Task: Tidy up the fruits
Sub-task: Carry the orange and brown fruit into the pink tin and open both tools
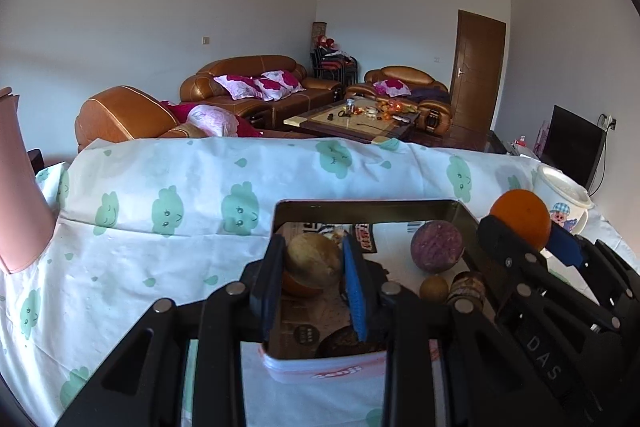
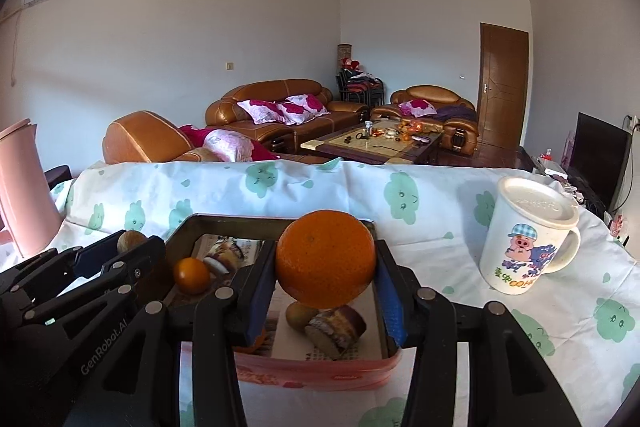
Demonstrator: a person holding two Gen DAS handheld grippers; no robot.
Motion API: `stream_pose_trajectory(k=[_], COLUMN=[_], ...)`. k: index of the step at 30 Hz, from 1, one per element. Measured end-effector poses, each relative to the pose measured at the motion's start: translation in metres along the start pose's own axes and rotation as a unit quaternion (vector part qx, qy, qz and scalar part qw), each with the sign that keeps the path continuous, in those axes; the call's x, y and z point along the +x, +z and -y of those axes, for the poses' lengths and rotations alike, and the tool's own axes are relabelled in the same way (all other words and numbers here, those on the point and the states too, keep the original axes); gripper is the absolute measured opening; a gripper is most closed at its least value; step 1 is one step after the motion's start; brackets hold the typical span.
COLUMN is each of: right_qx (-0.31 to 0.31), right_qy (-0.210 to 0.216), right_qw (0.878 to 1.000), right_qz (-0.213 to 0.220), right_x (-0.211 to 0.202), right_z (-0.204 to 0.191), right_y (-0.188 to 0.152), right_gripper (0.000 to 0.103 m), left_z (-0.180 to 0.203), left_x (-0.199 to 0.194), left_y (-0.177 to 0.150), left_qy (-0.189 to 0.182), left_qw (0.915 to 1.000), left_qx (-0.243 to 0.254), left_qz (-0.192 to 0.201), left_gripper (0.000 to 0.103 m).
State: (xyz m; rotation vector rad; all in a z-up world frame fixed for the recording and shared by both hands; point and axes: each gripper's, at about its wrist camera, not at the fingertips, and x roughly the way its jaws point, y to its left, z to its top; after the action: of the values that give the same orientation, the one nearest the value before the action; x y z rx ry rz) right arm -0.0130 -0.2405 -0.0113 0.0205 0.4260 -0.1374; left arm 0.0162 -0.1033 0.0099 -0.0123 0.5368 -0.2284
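A rectangular tin box (image 1: 368, 205) (image 2: 320, 373) stands on the table in front of me. My left gripper (image 1: 314, 275) is shut on a pale brownish round fruit (image 1: 312, 261) just above the box's left part. My right gripper (image 2: 326, 267) is shut on a large orange (image 2: 326, 259) above the box's right side; it also shows in the left wrist view (image 1: 522, 217). Inside the box lie a purple round fruit (image 1: 436, 245), a small brown fruit (image 1: 434, 289) (image 2: 300, 315), a small orange (image 2: 192, 275) and a cake slice (image 2: 336, 329).
A white lidded mug with a cartoon pig (image 2: 524, 239) stands right of the box. A pink jug (image 2: 20, 195) stands at the far left. The table wears a white cloth with green clouds (image 1: 180, 211). Sofas and a coffee table lie beyond.
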Motion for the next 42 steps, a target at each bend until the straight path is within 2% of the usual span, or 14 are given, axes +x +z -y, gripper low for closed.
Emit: stream_pose_trajectory(k=[7, 15, 20, 26, 28, 30, 31, 32, 35, 38, 42], right_qx=[-0.003, -0.003, 0.012, 0.034, 0.046, 0.08, 0.095, 0.104, 0.101, 0.105, 0.096], right_qy=[-0.025, -0.006, 0.027, 0.091, 0.118, 0.172, 0.197, 0.212, 0.223, 0.212, 0.169], right_qw=[1.0, 0.999, 0.997, 0.992, 0.989, 0.978, 0.972, 0.968, 0.967, 0.97, 0.981], right_qz=[-0.001, -0.037, -0.072, -0.078, -0.081, -0.087, -0.088, -0.085, -0.068, -0.054, -0.03], right_x=[0.019, 0.055, 0.073, 0.08, 0.081, 0.084, 0.085, 0.083, 0.075, 0.069, 0.056], right_z=[0.013, 0.015, 0.017, 0.022, 0.025, 0.031, 0.033, 0.033, 0.03, 0.03, 0.032], right_y=[0.01, 0.016, 0.016, 0.016, 0.016, 0.016, 0.016, 0.016, 0.02, 0.019, 0.018], right_gripper=[0.049, 0.049, 0.05, 0.05, 0.05, 0.06, 0.066, 0.067, 0.067, 0.067, 0.067], left_z=[0.015, 0.014, 0.01, 0.006, 0.006, 0.011, 0.013, 0.016, 0.024, 0.023, 0.021], left_x=[0.025, 0.048, 0.058, 0.06, 0.059, 0.054, 0.049, 0.043, 0.029, 0.02, 0.013], left_y=[0.008, 0.007, 0.006, 0.005, 0.006, 0.005, 0.005, 0.005, 0.006, 0.005, 0.002], left_qy=[-0.017, -0.018, -0.026, -0.021, -0.019, -0.022, -0.013, -0.005, 0.003, 0.014, 0.021], left_qw=[0.9996, 0.9987, 0.997, 0.9962, 0.9964, 0.9972, 0.9982, 0.9991, 0.9999, 0.9999, 0.9996], left_qx=[-0.013, -0.021, -0.036, -0.046, -0.041, -0.031, -0.024, -0.017, 0.008, 0.007, 0.009], left_qz=[-0.019, -0.042, -0.063, -0.071, -0.071, -0.065, -0.054, -0.039, -0.007, 0.007, 0.017], left_gripper=[0.031, 0.031, 0.03, 0.03, 0.038, 0.082, 0.088, 0.093, 0.101, 0.103, 0.103])
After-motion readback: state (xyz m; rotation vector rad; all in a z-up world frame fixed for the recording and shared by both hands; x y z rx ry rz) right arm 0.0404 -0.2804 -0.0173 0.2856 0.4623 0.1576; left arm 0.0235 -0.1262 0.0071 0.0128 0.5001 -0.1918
